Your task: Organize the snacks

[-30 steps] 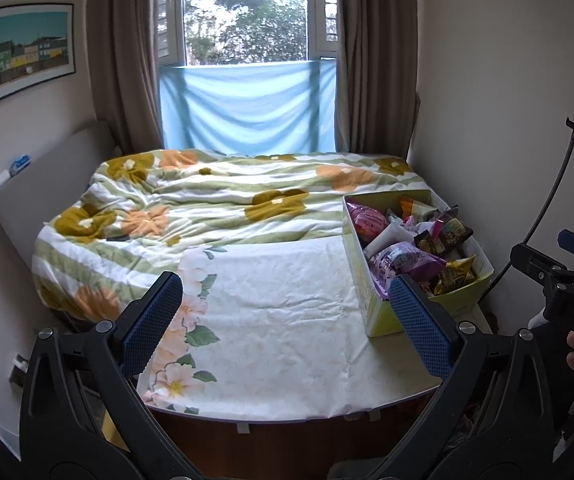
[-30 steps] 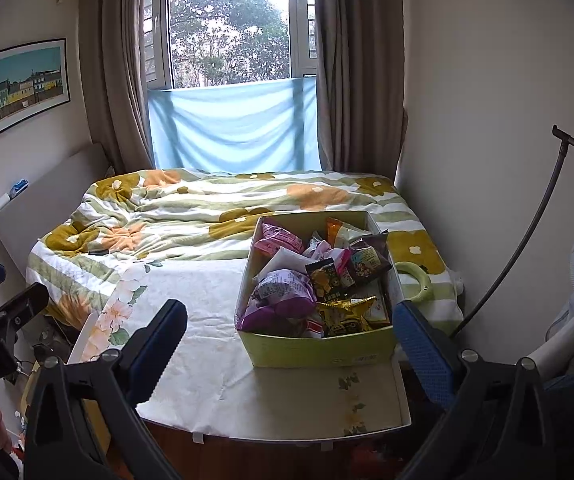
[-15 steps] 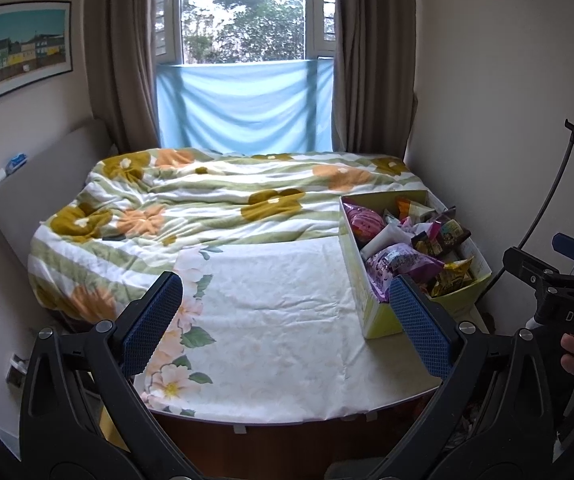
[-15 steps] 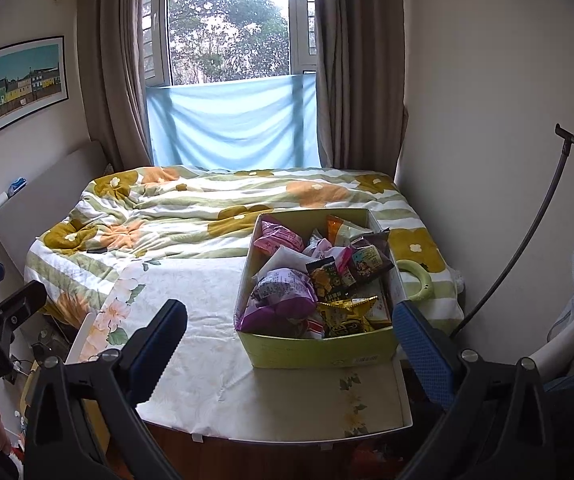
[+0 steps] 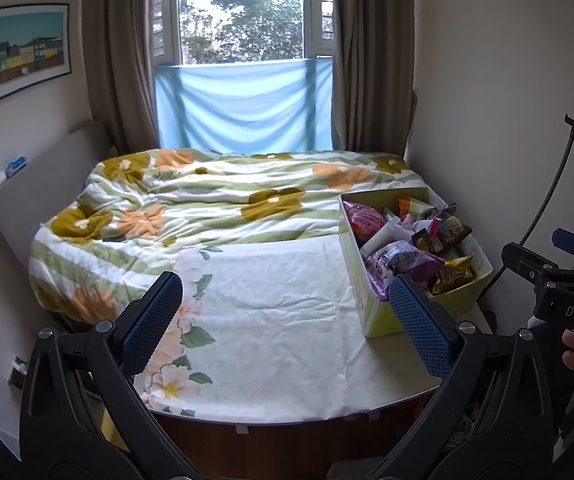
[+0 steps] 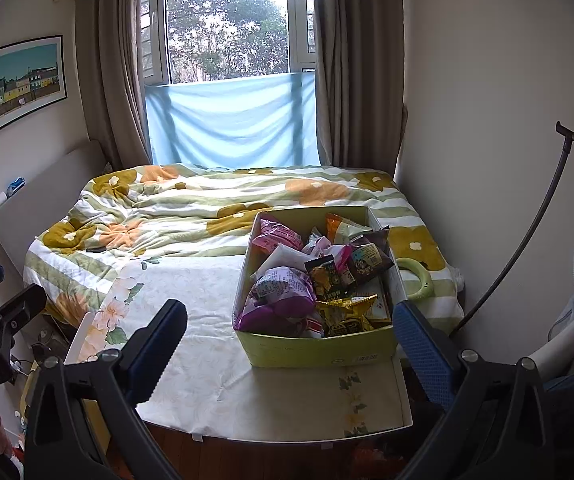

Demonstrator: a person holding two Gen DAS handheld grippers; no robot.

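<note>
Little had moved since the earlier frames: both views had only drifted slightly, the bed (image 6: 215,208) and box staying put. On a cloth-covered table (image 5: 279,320), the yellow-green box (image 6: 315,350) sat at the right edge, heaped with snack packets (image 6: 287,300) in a jumble; that fitted either gathering or sorting out. Bare cloth lay open to its left. Both the left gripper (image 5: 283,320) and right gripper (image 6: 291,344) hung wide open, empty.
</note>
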